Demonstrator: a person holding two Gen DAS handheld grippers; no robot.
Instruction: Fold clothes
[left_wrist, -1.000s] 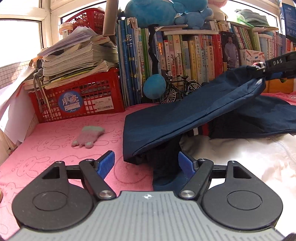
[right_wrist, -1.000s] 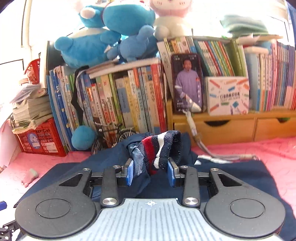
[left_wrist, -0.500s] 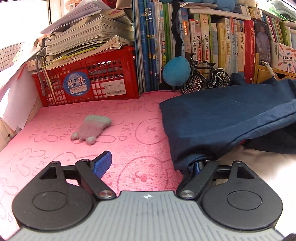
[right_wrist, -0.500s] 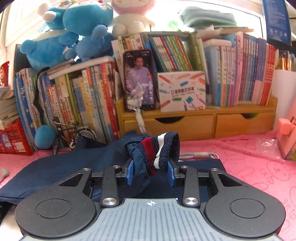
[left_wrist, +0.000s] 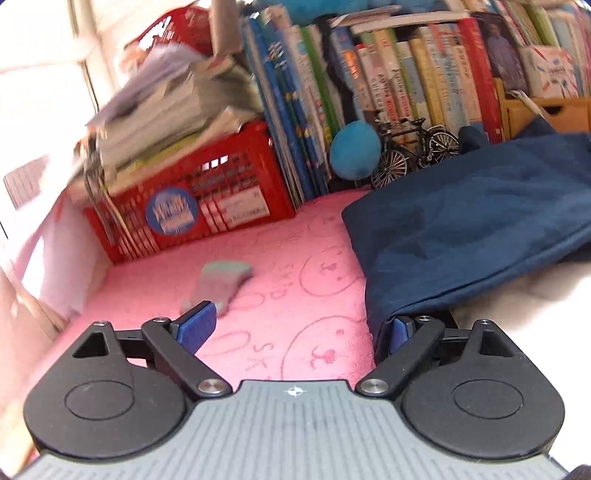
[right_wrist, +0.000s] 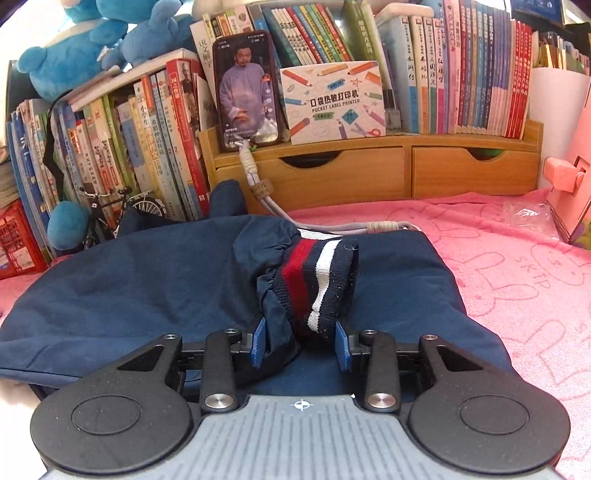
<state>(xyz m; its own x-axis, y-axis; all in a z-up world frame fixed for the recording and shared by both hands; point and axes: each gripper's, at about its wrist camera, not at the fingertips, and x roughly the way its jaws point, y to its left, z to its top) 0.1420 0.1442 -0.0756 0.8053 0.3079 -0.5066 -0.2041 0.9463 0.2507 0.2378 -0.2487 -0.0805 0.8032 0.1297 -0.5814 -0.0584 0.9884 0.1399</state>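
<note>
A navy jacket (left_wrist: 480, 221) lies on the pink mat (left_wrist: 295, 266), its left edge folded over. My left gripper (left_wrist: 299, 325) is open and its jaws are still opening. Only pink mat lies between them, and the right finger (left_wrist: 399, 332) sits at the jacket's near corner. In the right wrist view the jacket (right_wrist: 147, 280) spreads across the mat. My right gripper (right_wrist: 301, 339) holds the sleeve's red, white and navy striped cuff (right_wrist: 317, 280) low over the jacket body. Its jaws are easing apart, with both pads still against the cloth.
A red crate (left_wrist: 207, 195) of papers stands at the back left, with rows of books, a blue ball (left_wrist: 354, 149) and a toy bicycle (left_wrist: 410, 147) beside it. A small grey glove (left_wrist: 221, 280) lies on the mat. A wooden drawer shelf (right_wrist: 369, 173), phone (right_wrist: 247, 92) and cable (right_wrist: 280, 218) line the back.
The left jaws spread wide and let the jacket edge go; the lifted cloth has sunk onto the mat. My right gripper came down and rightward with the cuff still in it.
</note>
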